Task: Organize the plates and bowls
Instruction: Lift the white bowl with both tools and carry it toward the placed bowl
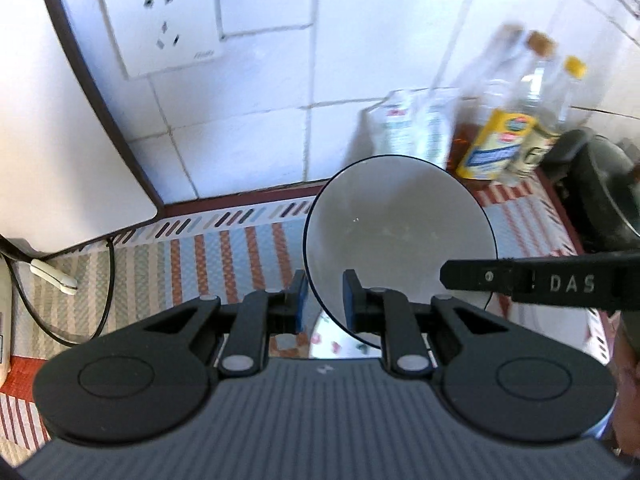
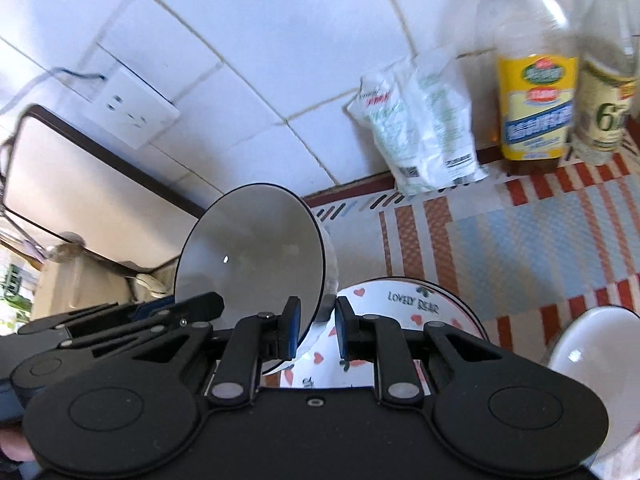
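A plain white bowl with a dark rim (image 1: 400, 236) is tilted up above the mat, and both grippers pinch its rim. My left gripper (image 1: 325, 300) is shut on its near edge. My right gripper (image 2: 316, 330) is shut on the same bowl (image 2: 248, 252) at the other side; one of its fingers (image 1: 520, 276) reaches in from the right in the left wrist view. Under the bowl lies a heart-patterned dish marked "LOVELY BEAR" (image 2: 404, 312). A second white bowl (image 2: 592, 344) sits at the lower right.
A striped mat (image 2: 520, 240) covers the counter below a white tiled wall. Oil and vinegar bottles (image 2: 536, 100) and a white packet (image 2: 420, 120) stand at the back. A white appliance (image 1: 60, 120) with a cable is on the left, a black pot (image 1: 600, 184) on the right.
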A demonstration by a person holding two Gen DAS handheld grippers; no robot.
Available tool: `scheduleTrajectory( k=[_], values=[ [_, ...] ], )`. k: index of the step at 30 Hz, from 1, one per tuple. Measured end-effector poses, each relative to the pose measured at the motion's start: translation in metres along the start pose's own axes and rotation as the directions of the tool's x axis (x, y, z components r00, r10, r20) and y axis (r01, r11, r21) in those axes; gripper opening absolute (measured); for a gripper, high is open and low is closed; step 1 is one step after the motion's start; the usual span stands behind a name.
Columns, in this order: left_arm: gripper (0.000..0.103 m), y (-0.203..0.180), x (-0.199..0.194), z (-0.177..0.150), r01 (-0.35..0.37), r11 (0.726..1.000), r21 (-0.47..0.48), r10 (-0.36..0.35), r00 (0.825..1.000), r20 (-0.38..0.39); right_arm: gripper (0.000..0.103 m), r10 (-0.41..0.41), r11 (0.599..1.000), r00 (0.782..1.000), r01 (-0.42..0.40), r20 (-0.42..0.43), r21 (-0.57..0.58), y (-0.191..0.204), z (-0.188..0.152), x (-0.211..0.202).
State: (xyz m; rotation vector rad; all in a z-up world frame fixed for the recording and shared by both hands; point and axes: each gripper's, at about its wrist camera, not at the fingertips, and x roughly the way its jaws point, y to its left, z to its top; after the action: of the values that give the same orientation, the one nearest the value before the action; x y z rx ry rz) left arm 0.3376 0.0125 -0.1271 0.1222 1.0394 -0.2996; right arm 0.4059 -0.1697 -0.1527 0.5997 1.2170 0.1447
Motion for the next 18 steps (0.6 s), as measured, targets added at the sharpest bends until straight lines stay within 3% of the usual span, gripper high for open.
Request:
scheduleTrajectory(
  k=[9,18],
  values=[
    [0.017,-0.068,-0.039,-0.010,0.043,0.991,0.126,-0.048,0.998,0.036,0.022,-0.011,1.000,0.998,0.010,0.058,0.005,-0.029,-0.018,-0.074],
    [0.016,-0.153,-0.025,-0.022,0.104,0.974,0.201,-0.100,0.995,-0.030,0.023,-0.081,0.995,0.990,0.074,0.117,0.060,-0.081,-0.050,-0.133]
  ],
)
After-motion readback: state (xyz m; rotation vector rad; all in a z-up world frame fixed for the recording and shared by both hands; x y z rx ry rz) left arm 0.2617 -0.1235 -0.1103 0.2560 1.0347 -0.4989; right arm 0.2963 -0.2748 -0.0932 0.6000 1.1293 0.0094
